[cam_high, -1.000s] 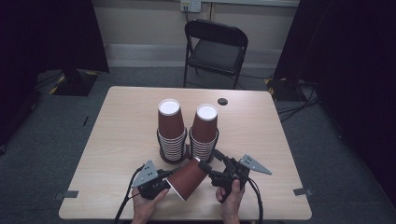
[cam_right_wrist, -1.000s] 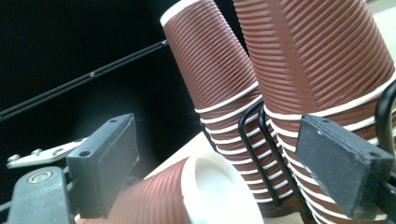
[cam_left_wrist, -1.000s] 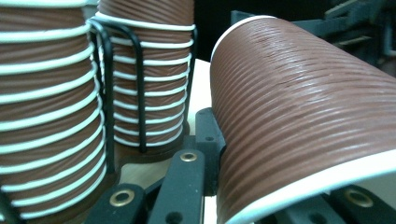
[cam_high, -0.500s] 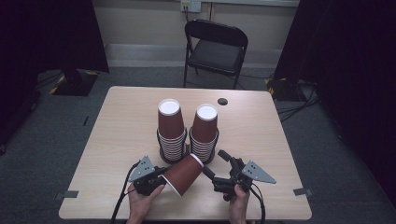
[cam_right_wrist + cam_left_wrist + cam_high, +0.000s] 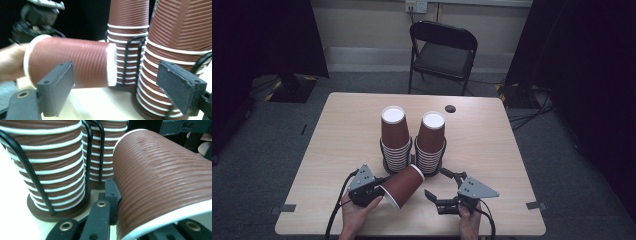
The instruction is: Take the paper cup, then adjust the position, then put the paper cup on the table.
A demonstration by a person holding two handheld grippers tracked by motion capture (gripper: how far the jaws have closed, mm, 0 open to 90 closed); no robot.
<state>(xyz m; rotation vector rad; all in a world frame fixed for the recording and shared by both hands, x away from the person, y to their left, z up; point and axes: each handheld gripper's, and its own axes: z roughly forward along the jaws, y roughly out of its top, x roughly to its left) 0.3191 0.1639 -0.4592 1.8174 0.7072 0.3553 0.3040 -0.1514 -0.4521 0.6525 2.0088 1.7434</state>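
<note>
High view: left claw (image 5: 379, 190) clamps sideways cup (image 5: 403, 185), tips hidden; right claw (image 5: 437, 186) wide open, empty.

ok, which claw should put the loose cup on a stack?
Left. The left claw is already shut on the cup, which lies tilted right by the stacks. The right claw is open and holds nothing.

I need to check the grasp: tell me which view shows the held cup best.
The right gripper view: the cup lies sideways, seen rim to base. The high view shows it small in the left gripper; the left gripper view shows its ribbed wall close up.
</note>
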